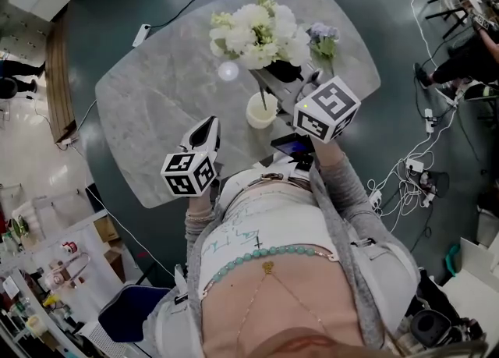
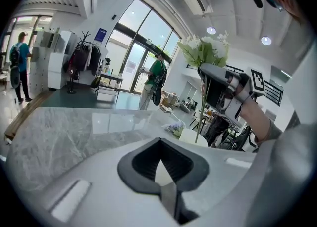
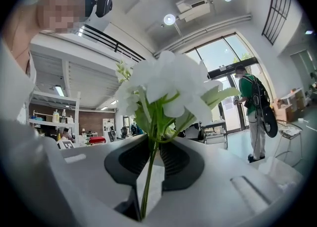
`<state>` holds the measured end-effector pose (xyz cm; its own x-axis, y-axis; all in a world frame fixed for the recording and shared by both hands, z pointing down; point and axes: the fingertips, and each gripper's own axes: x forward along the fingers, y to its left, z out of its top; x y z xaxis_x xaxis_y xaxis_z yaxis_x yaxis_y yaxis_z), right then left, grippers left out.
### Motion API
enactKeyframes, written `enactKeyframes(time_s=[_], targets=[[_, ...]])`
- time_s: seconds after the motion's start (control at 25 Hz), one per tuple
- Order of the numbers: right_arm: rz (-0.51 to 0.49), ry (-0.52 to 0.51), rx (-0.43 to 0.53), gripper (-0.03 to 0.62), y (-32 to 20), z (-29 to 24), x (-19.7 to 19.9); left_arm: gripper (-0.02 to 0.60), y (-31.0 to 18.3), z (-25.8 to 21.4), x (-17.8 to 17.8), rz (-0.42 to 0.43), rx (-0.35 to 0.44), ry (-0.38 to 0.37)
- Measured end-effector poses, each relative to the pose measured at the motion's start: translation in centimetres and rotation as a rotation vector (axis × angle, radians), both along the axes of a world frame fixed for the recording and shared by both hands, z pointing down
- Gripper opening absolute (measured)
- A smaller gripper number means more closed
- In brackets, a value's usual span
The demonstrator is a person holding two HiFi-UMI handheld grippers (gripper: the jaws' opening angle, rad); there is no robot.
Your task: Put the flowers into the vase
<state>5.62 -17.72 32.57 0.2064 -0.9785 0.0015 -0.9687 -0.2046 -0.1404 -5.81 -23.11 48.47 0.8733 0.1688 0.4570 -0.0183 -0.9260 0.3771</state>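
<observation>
A bunch of white flowers hangs over the marble table, and my right gripper is shut on its green stem. The blooms fill the right gripper view. The stem runs down to the mouth of a cream vase; the left gripper view shows the vase with the stem reaching its rim. A small bunch of purple flowers lies on the table beyond it. My left gripper is shut and empty, near the table's front edge, left of the vase.
A dark phone lies at the table's near edge under my right arm. Cables and a power strip cover the floor to the right. People stand in the room behind, and a chair seat sits at lower left.
</observation>
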Motion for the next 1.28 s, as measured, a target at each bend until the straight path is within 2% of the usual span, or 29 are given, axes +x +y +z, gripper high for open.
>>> enactKeyframes(time_s=[0.6,1.28], targets=[[0.068,-0.005,-0.105,0.086,0.0,4.3,-1.3,0.002,-0.6,0.4,-1.6,0.051,-0.003,0.009],[0.052,-0.017,-0.268,0.089,0.6,9.3,-1.0,0.002,1.0,-0.1,0.4,0.113,-0.005,0.04]])
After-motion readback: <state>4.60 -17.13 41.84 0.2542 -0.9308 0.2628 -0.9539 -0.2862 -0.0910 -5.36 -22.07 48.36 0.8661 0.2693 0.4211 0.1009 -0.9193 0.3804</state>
